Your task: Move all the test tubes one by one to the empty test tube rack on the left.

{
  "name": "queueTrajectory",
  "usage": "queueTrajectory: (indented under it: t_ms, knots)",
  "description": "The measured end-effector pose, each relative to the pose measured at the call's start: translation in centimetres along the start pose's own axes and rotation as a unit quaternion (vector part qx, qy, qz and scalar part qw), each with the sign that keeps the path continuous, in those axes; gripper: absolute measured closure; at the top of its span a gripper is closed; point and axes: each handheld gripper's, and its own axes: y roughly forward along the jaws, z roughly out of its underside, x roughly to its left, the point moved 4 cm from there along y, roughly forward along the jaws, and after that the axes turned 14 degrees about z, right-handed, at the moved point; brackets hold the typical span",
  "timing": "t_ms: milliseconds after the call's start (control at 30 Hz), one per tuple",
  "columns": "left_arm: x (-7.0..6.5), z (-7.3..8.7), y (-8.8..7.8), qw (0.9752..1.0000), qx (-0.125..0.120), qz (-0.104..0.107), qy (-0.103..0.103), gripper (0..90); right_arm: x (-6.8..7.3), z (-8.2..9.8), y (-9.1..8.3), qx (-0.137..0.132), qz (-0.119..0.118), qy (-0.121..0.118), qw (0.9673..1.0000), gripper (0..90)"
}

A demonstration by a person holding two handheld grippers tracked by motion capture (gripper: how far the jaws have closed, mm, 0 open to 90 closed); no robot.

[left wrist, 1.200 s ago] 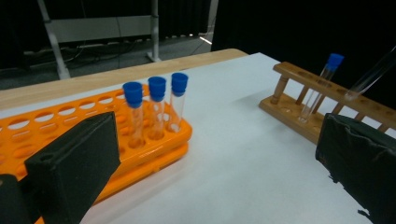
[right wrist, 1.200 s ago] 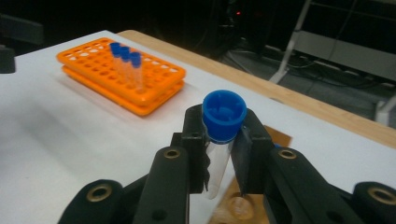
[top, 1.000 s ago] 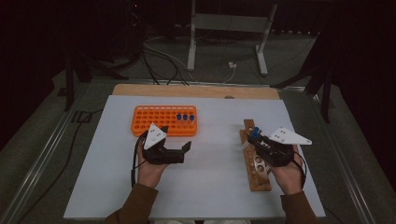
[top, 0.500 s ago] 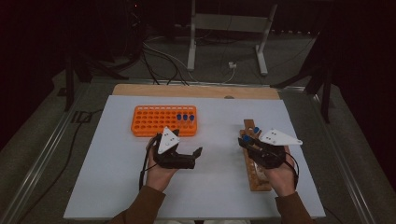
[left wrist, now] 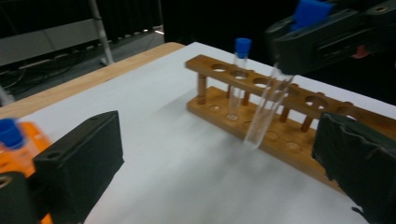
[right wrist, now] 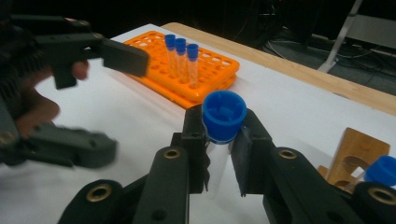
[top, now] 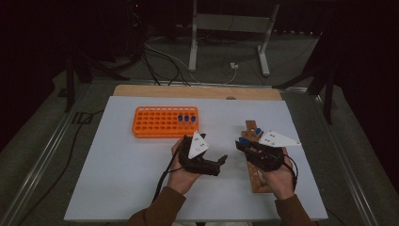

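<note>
The blue-capped tube (right wrist: 223, 122) is hanging clamped just under its cap in my right gripper (right wrist: 219, 140), clearing the wooden rack (left wrist: 299, 126); I'm keeping the left gripper (top: 220, 162) gaping wide, empty, ready to receive.

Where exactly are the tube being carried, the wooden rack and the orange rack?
held tube (right wrist: 224, 116), right gripper view, on its blue cap between the jaws.
wooden rack (left wrist: 327, 100), left gripper view, on its top bar with the holes.
orange rack (top: 155, 123), high view, on its empty holes.
</note>
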Motion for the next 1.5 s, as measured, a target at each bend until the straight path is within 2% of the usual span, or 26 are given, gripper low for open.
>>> queueTrajectory:
  t_ms: [200,300,400,467,733,900,1067,1167,1367,1500]
  knots:
    - [-0.7,0.0,1.8,1.0,0.0,0.003,0.005,11.6,0.3,0.1,0.1,0.002,-0.006,0.001,1.0,76.2]
    - [-1.1,0.0,2.4,0.9998,-0.001,0.013,0.013,22.6,0.4,0.1,0.1,0.004,-0.008,0.001,1.0,76.2]
    - [-1.5,0.1,2.8,0.9995,-0.002,0.022,0.022,43.5,0.6,0.2,0.3,0.006,-0.011,0.001,0.9999,76.2]
    - [-1.6,0.1,3.1,0.9993,-0.002,0.029,0.025,52.7,0.7,0.2,0.4,0.008,-0.012,0.001,0.9999,76.2]
    - [-1.9,0.1,3.4,0.9986,-0.005,0.041,0.031,74.3,0.8,0.3,0.5,0.01,-0.019,0.006,0.9997,76.2]
    - [-2.1,0.1,3.5,0.9983,-0.005,0.041,0.04,77.8,0.7,0.3,0.5,0.011,-0.022,0.01,0.9997,76.2]
    - [-2.1,0.0,3.6,0.9983,-0.008,0.041,0.04,78.2,0.4,0.3,0.5,0.01,-0.028,0.018,0.9994,74.5]
    - [-2.0,0.0,3.6,0.9985,-0.007,0.038,0.038,78.3,0.2,0.2,0.3,0.004,-0.039,0.031,0.9988,63.2]
    - [-1.5,0.0,3.4,0.999,-0.006,0.032,0.032,78.3,-0.5,-0.3,-0.2,-0.014,-0.04,0.046,0.998,43.6]
    - [-1.2,0.0,3.2,0.9993,-0.006,0.027,0.027,78.3,-0.7,-0.5,-0.6,-0.022,-0.024,0.041,0.9986,28.9]
